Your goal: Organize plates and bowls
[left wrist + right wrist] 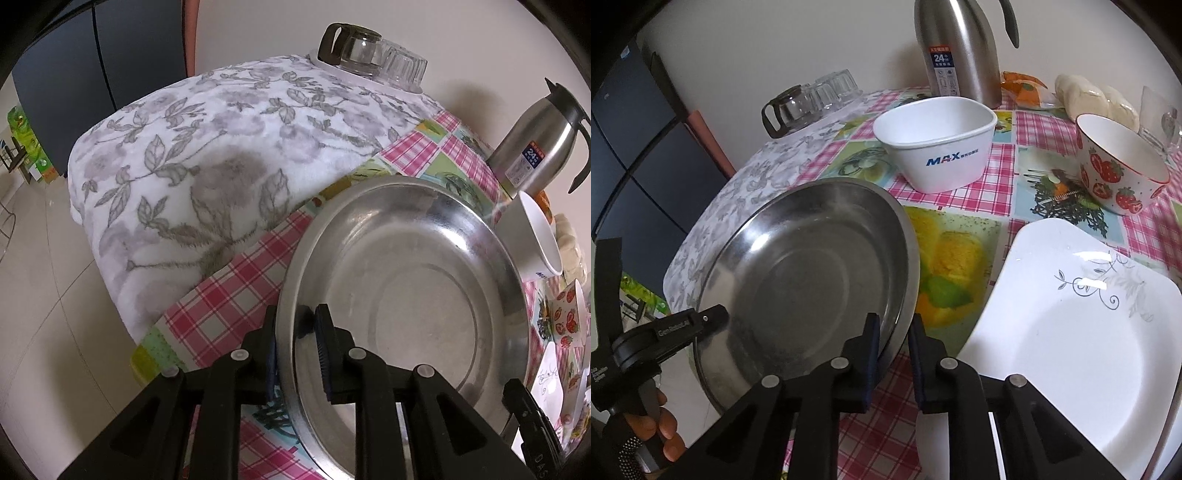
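Note:
A round steel plate (406,295) is tilted above the pink checked tablecloth (229,291). My left gripper (297,325) is shut on its near-left rim, one pad inside and one outside. In the right wrist view the same steel plate (798,277) is at the left, and my right gripper (894,332) pinches its right rim between both pads. A white square plate (1071,332) with a grey vine print lies to the right. Behind stand a white MAX bowl (938,147) and a strawberry-print bowl (1119,166).
A steel thermos (956,48) stands at the back by the wall. A glass pot (786,110) and upturned glasses sit on a floral cloth (203,147) at the far left. Food bags (1097,96) lie at the back right. The table edge and floor (44,277) are at the left.

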Motion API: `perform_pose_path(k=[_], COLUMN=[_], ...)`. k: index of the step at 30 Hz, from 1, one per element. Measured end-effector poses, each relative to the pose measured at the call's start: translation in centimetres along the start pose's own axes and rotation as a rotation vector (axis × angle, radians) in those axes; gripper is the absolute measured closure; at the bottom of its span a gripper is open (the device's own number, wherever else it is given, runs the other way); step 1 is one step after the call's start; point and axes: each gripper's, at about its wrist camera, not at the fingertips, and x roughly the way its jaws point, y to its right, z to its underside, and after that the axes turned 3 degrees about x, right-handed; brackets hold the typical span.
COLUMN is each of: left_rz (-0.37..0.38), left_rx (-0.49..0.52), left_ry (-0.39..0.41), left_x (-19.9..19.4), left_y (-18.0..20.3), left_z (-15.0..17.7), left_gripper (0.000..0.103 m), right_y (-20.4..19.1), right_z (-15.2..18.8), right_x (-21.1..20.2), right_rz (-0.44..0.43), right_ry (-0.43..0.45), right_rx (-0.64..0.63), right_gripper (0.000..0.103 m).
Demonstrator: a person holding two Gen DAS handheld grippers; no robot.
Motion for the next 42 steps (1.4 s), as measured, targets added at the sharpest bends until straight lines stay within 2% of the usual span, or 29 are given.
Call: perform_pose_path(k=[4,10,27,34,42], left_rz=[-0.018,0.004,0.137,0.180,0.235], left_rx=[0.021,0.003,0.009,0.104,0.227], left_ry=[0.031,0.039,0.204,0.219,0.202], left_x=[-0.7,-1.1,-6.9,-8.5,-9.6], left_y=[0.3,0.0,1.0,4.6,9.9], left_z=[-0.1,-0.4,0.5,2.1,4.7], left_gripper=[0.083,0.083,0.083,0.083,0.083], right_y=[-0.5,-0.9,-0.8,1.8,7.2], right_z=[0.0,-0.3,0.2,1.1,2.4], right_x=[-0.3,-1.3,-7.3,-10.1,-13.9], right_rz=[0.017,0.018,0.020,0.056,0.100], right_ry=[0.012,0.034,0.138,0.162,0.187], right_rx=[-0.021,-0.048,-0.069,-0.049,0.018], right_gripper=[0.086,0.086,0.084,0.084,0.083])
